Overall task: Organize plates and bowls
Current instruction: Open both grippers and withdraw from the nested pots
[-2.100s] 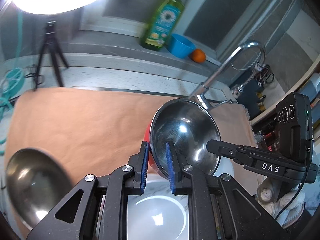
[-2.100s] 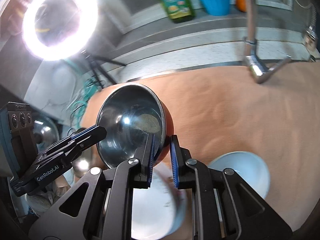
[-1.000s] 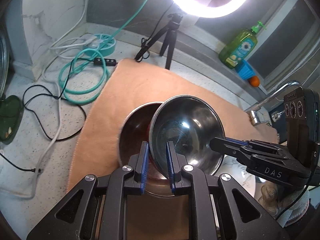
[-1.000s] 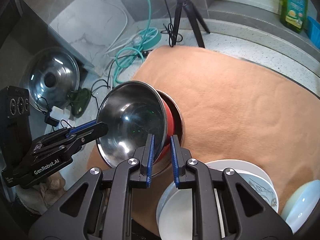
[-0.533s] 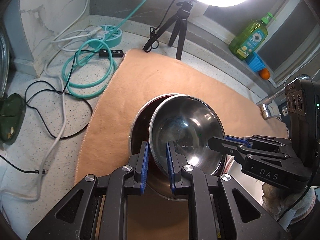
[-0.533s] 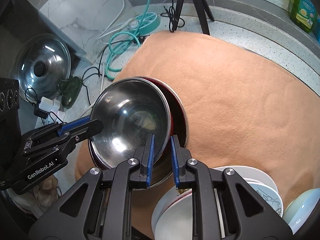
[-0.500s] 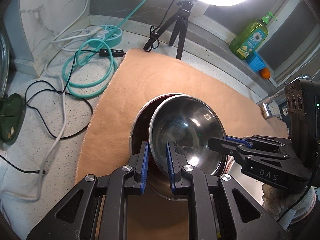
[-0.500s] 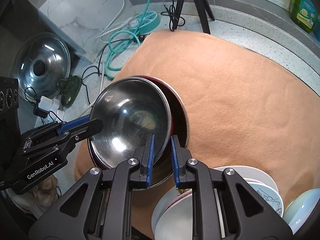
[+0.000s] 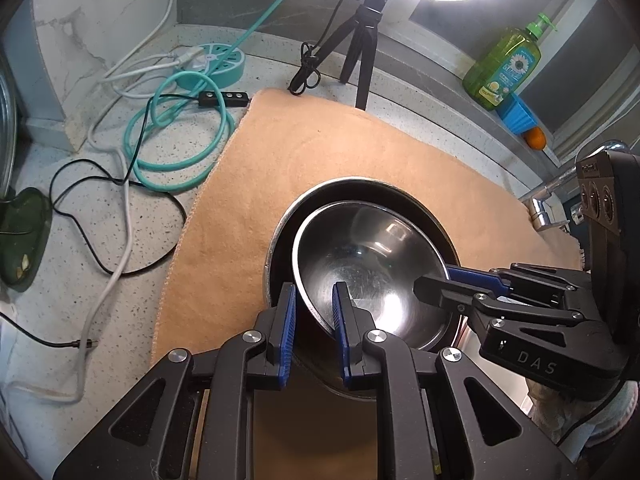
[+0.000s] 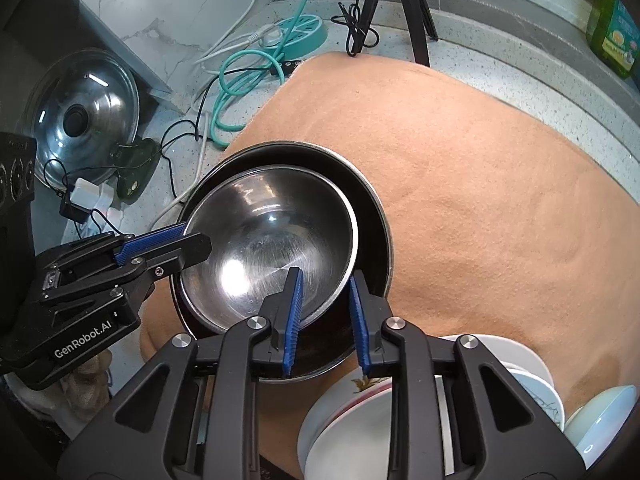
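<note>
A small steel bowl [image 9: 372,264] sits nested inside a larger steel bowl [image 9: 360,190] on the orange mat [image 9: 320,152]. My left gripper [image 9: 314,318] is open, its jaws astride the small bowl's near rim. My right gripper [image 10: 325,310] is open too, jaws astride the small bowl's [image 10: 272,240] opposite rim; the larger bowl [image 10: 372,216] surrounds it. White plates [image 10: 360,420] and a pale bowl [image 10: 604,412] lie by the right gripper.
Cables and a teal hose [image 9: 176,128] lie left of the mat. A tripod [image 9: 360,40], green soap bottle [image 9: 504,68], blue cup [image 9: 518,114] and orange [image 9: 536,138] stand at the back. A faucet [image 9: 548,200] is right. A pot lid [image 10: 84,112] leans at left.
Both grippers lowered the small steel bowl into the larger bowl and opened their jaws, letting go of its rim. The small bowl now rests level inside.
</note>
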A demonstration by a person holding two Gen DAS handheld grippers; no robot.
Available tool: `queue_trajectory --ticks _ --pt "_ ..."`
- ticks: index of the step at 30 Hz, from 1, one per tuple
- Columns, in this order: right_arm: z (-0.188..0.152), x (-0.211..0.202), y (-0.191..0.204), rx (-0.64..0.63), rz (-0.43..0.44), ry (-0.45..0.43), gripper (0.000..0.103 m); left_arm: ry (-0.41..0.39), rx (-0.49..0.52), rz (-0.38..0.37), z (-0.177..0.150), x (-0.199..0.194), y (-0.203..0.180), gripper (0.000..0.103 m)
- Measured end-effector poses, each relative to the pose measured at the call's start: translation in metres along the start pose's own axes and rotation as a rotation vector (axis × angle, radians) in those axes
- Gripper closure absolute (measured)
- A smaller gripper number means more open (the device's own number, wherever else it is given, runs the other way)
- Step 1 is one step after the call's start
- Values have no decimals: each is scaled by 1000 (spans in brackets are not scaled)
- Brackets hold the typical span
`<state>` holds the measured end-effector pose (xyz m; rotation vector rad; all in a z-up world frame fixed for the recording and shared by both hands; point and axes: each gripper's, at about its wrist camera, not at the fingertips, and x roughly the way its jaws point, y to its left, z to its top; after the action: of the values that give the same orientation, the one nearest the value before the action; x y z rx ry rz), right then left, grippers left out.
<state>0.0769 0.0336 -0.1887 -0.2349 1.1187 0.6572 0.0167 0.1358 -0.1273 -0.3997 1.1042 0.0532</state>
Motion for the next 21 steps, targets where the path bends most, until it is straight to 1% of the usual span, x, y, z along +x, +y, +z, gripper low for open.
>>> queue_trajectory --ticks 6,12,16,21 --pt "-1 -1 9 -57 -56 -21 78 13 13 5 -3 3 0 87" --pt "-4 0 18 -142 -140 -53 78 20 17 -7 -5 2 0 85" --pt "-6 2 24 -197 -194 -67 78 10 8 -13 -5 -1 0 85" --pt "-9 1 24 -211 -193 -69 76 -1 3 -16 -5 -6 1 85"
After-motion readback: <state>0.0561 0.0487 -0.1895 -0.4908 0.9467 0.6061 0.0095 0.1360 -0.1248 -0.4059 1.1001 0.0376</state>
